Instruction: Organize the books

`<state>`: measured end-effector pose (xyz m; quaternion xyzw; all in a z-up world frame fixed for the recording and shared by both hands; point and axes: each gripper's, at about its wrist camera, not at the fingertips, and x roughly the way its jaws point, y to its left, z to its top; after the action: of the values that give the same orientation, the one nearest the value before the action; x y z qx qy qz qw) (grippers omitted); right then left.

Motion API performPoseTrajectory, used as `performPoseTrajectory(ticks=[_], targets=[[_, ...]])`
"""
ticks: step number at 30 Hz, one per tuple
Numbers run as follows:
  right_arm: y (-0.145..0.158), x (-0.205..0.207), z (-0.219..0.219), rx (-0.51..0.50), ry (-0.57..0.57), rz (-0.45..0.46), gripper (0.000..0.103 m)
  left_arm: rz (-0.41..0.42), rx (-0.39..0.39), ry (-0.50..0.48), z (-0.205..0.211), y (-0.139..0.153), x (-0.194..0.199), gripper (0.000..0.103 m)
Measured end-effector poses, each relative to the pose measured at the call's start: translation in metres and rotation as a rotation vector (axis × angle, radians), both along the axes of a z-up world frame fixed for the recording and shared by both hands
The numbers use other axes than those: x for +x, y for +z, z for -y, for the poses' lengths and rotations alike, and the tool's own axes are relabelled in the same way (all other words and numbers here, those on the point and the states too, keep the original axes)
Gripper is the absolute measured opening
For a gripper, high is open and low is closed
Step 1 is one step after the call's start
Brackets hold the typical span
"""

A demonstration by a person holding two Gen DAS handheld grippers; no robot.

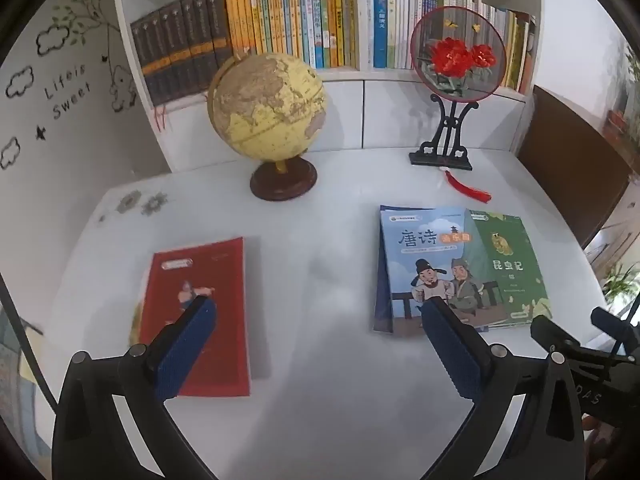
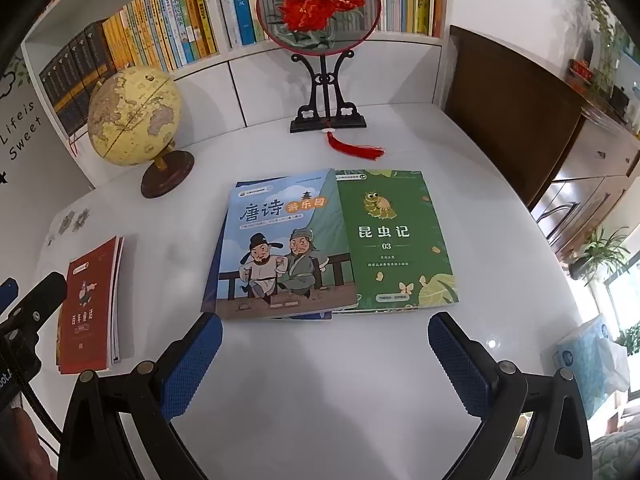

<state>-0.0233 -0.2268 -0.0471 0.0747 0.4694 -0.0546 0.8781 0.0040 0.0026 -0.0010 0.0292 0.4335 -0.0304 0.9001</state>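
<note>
We're right at the start: our left gripper (image 1: 316,308) and right gripper (image 2: 325,328) both hover with jaws wide apart, holding nothing. The red book (image 1: 200,316) lies flat on the white table (image 1: 320,380), well apart from the blue book (image 2: 280,248) overlapping the green book (image 2: 392,240). Nothing looks gathered yet, so we judge all the tidying is still ahead.

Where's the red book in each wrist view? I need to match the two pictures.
Left wrist: the red book lies lower left on the table, partly behind the left jaw.
Right wrist: the red book lies at the far left edge, left of the blue book.
Shared landmark: the globe, standing behind the red book in both views.
</note>
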Motion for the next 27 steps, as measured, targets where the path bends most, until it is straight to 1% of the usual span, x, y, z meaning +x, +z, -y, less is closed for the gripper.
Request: performPoseTrajectory(ticks=[1, 2, 4, 6, 8, 9, 11, 13, 14, 15, 16, 17, 18, 22, 25, 27], targets=[[0.0, 0.0, 0.0, 0.001, 0.0, -0.002, 0.103, -0.017, -0.02, -0.011, 0.0, -0.002, 0.002, 0.102], [0.0, 0.0, 0.0, 0.003, 0.001, -0.003, 0.103, -0.036, -0.022, -0.005, 0.0, -0.006, 0.005, 0.102], [0.0, 0.0, -0.001, 0.004, 0.004, -0.003, 0.103, -0.03, -0.062, 0.012, -0.004, -0.011, 0.004, 0.102], [0.001, -0.001, -0.001, 0.001, 0.007, -0.002, 0.103, -0.034, -0.06, 0.035, -0.001, -0.017, 0.003, 0.102], [0.002, -0.003, 0.0, -0.002, 0.008, 0.0, 0.103, -0.018, -0.051, 0.068, -0.001, -0.018, 0.003, 0.102], [-0.004, 0.002, 0.005, -0.013, 0.005, -0.004, 0.103, -0.009, -0.054, 0.079, -0.006, -0.017, 0.003, 0.102], [-0.007, 0.002, 0.007, -0.015, -0.001, -0.011, 0.103, 0.008, -0.043, 0.088, -0.006, -0.016, 0.003, 0.102], [-0.008, 0.001, 0.011, -0.013, -0.009, -0.021, 0.103, 0.017, -0.076, 0.076, -0.005, -0.017, 0.003, 0.102], [-0.008, 0.001, 0.013, -0.014, -0.011, -0.023, 0.103, 0.007, -0.1, 0.062, -0.002, -0.019, 0.005, 0.102], [-0.008, -0.001, 0.015, -0.016, -0.013, -0.02, 0.103, -0.006, -0.106, 0.046, 0.002, -0.021, 0.006, 0.102], [-0.007, -0.002, 0.017, -0.02, -0.012, -0.016, 0.103, -0.028, -0.102, 0.024, 0.006, -0.023, 0.01, 0.102], [-0.008, 0.002, 0.02, -0.024, -0.012, -0.02, 0.103, -0.054, -0.081, 0.001, 0.014, -0.026, 0.014, 0.102], [-0.009, 0.008, 0.028, -0.021, -0.015, -0.026, 0.103, -0.066, -0.059, 0.001, 0.02, -0.029, 0.017, 0.102], [-0.01, 0.011, 0.043, -0.016, -0.011, -0.02, 0.103, -0.053, -0.034, -0.005, 0.034, -0.031, 0.02, 0.102], [-0.012, 0.017, 0.049, -0.014, -0.009, -0.019, 0.103, -0.065, 0.007, -0.027, 0.045, -0.035, 0.026, 0.102], [-0.013, 0.021, 0.052, -0.01, -0.004, -0.019, 0.103, -0.062, 0.011, -0.023, 0.047, -0.035, 0.03, 0.102]])
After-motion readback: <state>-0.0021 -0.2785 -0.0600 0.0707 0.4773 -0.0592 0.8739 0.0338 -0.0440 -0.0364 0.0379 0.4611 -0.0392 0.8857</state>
